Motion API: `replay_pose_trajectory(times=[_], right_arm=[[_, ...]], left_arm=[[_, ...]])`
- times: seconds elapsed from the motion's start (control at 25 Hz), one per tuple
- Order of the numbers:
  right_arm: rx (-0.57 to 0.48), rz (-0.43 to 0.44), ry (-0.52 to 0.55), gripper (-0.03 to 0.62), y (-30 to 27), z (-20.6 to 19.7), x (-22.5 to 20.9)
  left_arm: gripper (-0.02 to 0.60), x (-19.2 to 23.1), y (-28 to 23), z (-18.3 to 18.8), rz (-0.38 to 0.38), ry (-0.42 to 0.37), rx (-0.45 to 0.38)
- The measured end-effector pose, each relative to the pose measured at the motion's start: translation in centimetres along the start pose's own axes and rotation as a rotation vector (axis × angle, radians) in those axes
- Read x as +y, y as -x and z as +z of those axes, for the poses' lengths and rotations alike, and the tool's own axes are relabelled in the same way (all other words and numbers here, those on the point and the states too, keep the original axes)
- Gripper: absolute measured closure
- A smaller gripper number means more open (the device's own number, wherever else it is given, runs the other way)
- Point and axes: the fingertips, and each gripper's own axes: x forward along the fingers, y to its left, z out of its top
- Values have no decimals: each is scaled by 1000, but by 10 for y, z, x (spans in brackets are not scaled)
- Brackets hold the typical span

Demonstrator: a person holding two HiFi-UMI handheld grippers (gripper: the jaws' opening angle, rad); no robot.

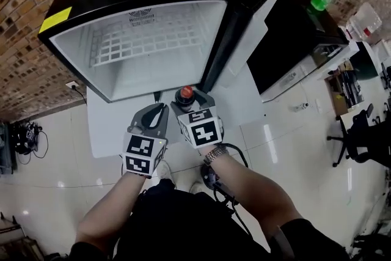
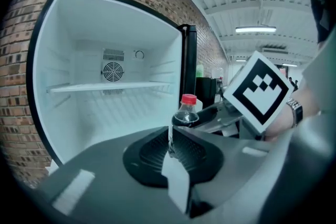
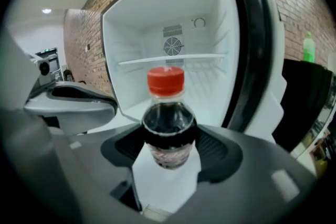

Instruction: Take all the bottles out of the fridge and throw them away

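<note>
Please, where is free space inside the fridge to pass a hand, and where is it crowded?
Inside the fridge, the wire shelf and the floor below it are bare. The crowded spot is just before the opening: the right gripper holds the cola bottle there, beside the shut left gripper and close to the open door.

Bright, even overhead light. A ceiling strip lamp (image 2: 255,29) glows in my left gripper view, and the white fridge (image 1: 153,40) interior reflects strongly. Glare spots mark the glossy floor (image 1: 293,150). Both my gripper views curve and darken toward the rims. The nearest foreground is soft, and the bottle (image 3: 167,123) label is blurred.
</note>
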Motion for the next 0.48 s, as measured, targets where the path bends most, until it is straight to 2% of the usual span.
replay_pose_trajectory(times=[0.48], right_arm=[[35, -90, -74, 290, 115, -99, -64]], left_arm=[[578, -146, -26, -22, -139, -45, 31]])
